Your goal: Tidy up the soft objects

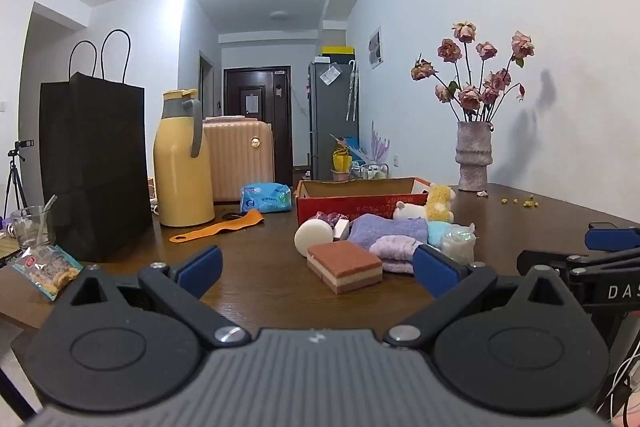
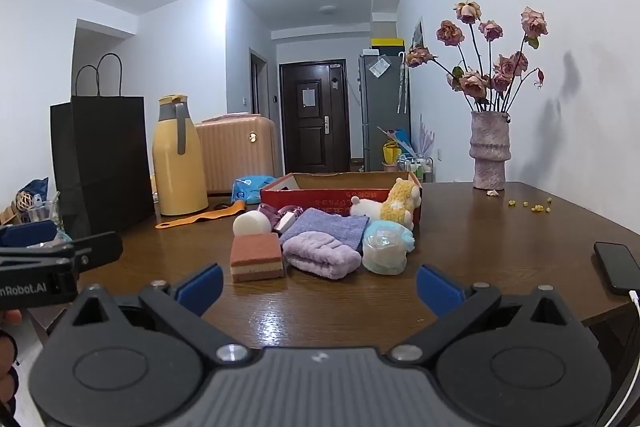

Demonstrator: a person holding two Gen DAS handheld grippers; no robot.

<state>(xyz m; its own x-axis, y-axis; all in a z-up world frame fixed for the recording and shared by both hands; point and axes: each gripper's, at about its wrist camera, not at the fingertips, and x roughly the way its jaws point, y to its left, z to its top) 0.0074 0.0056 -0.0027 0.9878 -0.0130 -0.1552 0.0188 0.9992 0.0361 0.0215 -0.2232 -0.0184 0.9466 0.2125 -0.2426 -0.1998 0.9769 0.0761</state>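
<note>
The soft objects sit in one small group in the middle of your brown table [image 2: 500,247], just in front of a red cardboard box [image 2: 340,193]. Nearest to you is the layered sponge [image 2: 256,257], with the round white sponge [image 2: 252,223] right behind it. Beside them lies the folded lilac towel [image 2: 322,255], which rests against the flat purple cloth [image 2: 326,223]. To the right of the towel is a clear plastic wrapped bundle [image 2: 384,251], touching a light blue plush [image 2: 404,235]. The yellow plush toy [image 2: 400,203] and a small white plush [image 2: 364,207] lean on the front wall of the box. What is inside the box you cannot see from this low angle.

Both tools are held low and level near the table edge, pointing toward the pile. Your left gripper [image 1: 318,263] has its blue pads spread wide and holds nothing; the layered sponge appears between them but farther away. Your right gripper [image 2: 320,285] is also wide apart and grips nothing, with only bare table between its pads.
</note>
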